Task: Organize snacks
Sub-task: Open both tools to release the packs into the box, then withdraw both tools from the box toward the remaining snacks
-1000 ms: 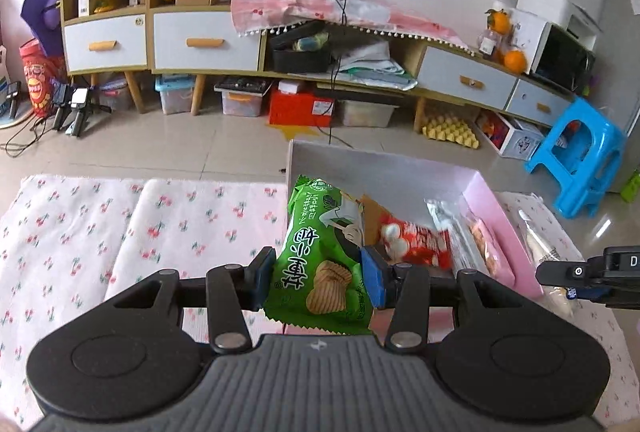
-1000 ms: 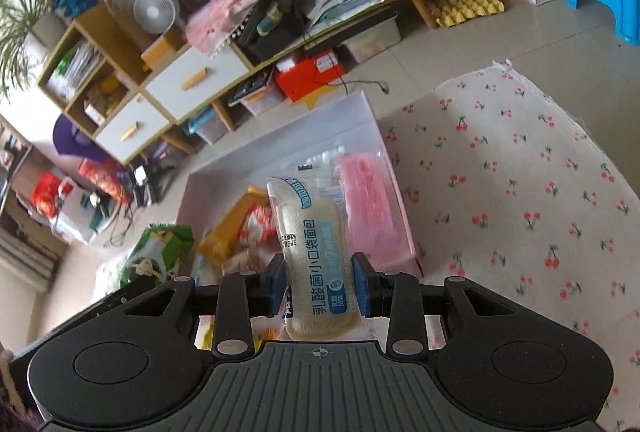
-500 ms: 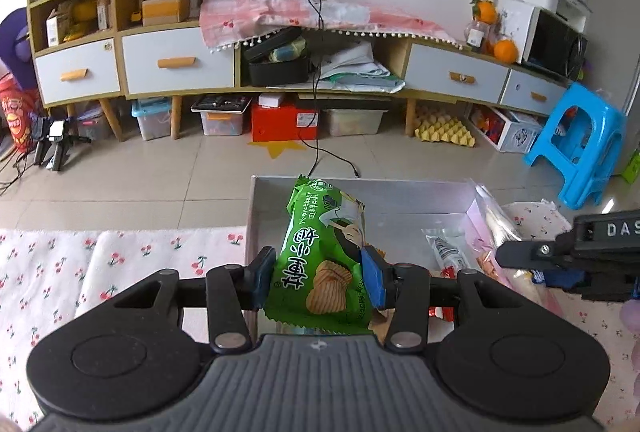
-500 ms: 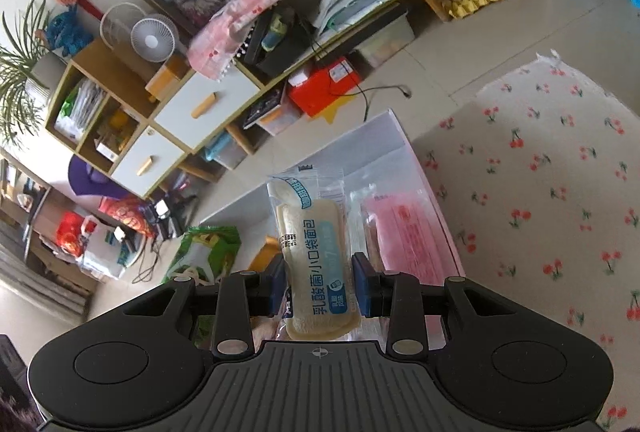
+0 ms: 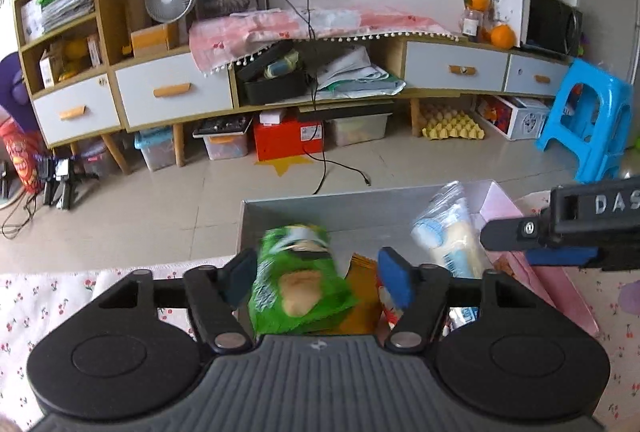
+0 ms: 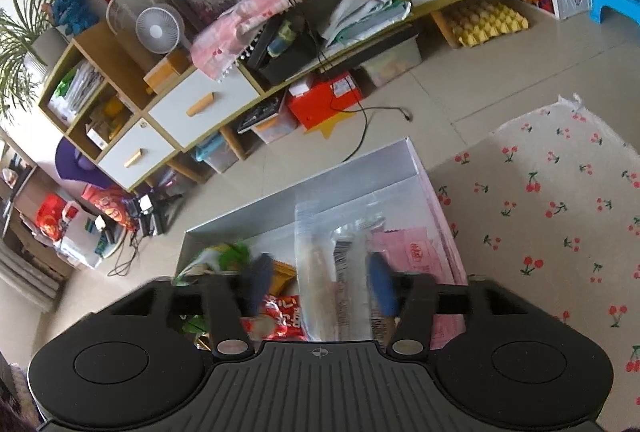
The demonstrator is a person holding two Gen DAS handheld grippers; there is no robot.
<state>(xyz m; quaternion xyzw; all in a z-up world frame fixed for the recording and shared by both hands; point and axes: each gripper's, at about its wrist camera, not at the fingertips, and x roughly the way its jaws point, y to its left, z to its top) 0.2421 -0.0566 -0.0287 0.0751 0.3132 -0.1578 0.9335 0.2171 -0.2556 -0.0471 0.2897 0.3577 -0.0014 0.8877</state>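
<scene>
The box (image 5: 360,209) sits on the cherry-print cloth (image 6: 560,199), open at the top, pale grey inside with a pink right wall, and it already holds several packets: an orange one (image 5: 362,296), a red one (image 6: 284,316) and a pink one (image 6: 416,256). Both hands are over it, so the step in hand looks like the drop of two snacks into the box at once.

The left gripper (image 5: 316,278) has just been opening. Its blue pads now stand clear on both sides of the green bag (image 5: 298,280), which is blurred and tipped between them, apparently falling onto the orange packet at the box's left end. Nothing is clamped.

The right gripper (image 6: 320,282) has also just been opening. The clear bread pack (image 6: 320,272) hangs between its pads, turned edge-on and blurred, with gaps on both sides, so it too seems released, above the middle of the box beside the pink packet. In the left wrist view the same pack (image 5: 448,240) shows just off the right gripper's finger.

Both snacks are over the box and should land inside, though the bread pack stands tall and may lean on the far wall.

Next, I judge, both grippers need to lift back, jaws apart, without snagging the wrappers, then look on the cloth for any snack left out; none shows in these views.
</scene>
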